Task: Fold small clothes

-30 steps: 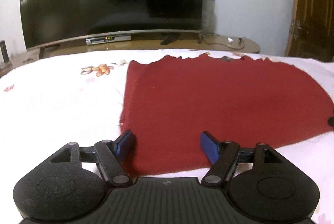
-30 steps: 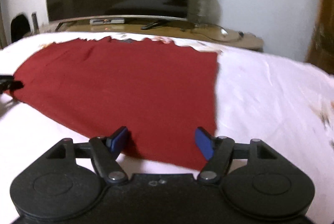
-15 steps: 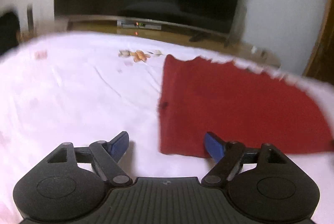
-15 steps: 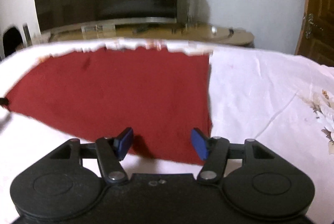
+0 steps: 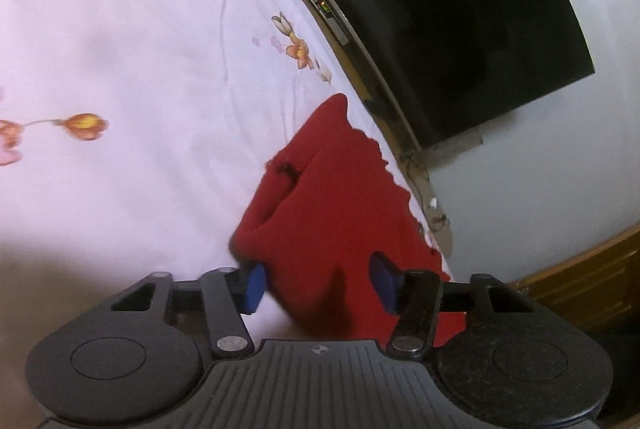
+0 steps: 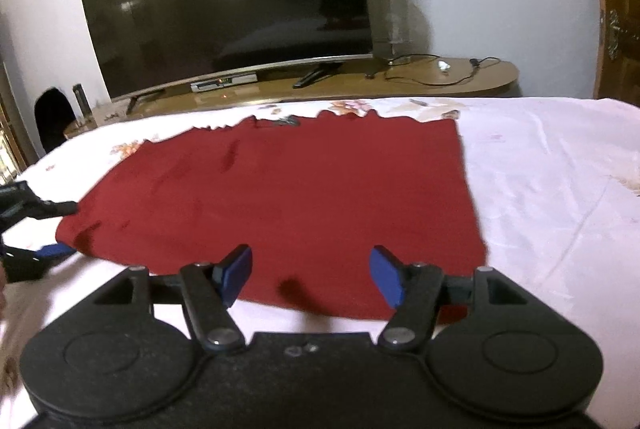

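A dark red garment [image 6: 288, 197] lies flat on the white flowered bedsheet [image 6: 552, 189]. My right gripper [image 6: 312, 275] is open, its blue pads over the garment's near edge, just left of the near right corner. My left gripper [image 5: 322, 279] is rolled sideways and open, and the garment's [image 5: 332, 205] left near corner lies between its blue pads, slightly bunched. In the right wrist view the left gripper [image 6: 60, 229] shows at the garment's left corner, one finger on each side of it.
A large dark TV [image 6: 224, 13] stands on a low wooden console [image 6: 440, 77] beyond the bed's far edge. A wooden door [image 6: 618, 5] is at the right. The sheet [image 5: 120, 69] stretches wide to the left of the garment.
My left gripper has swung left, rolled sideways and come in at the garment's left near corner, which now sits between its pads. My right gripper stayed at the near edge, still open.
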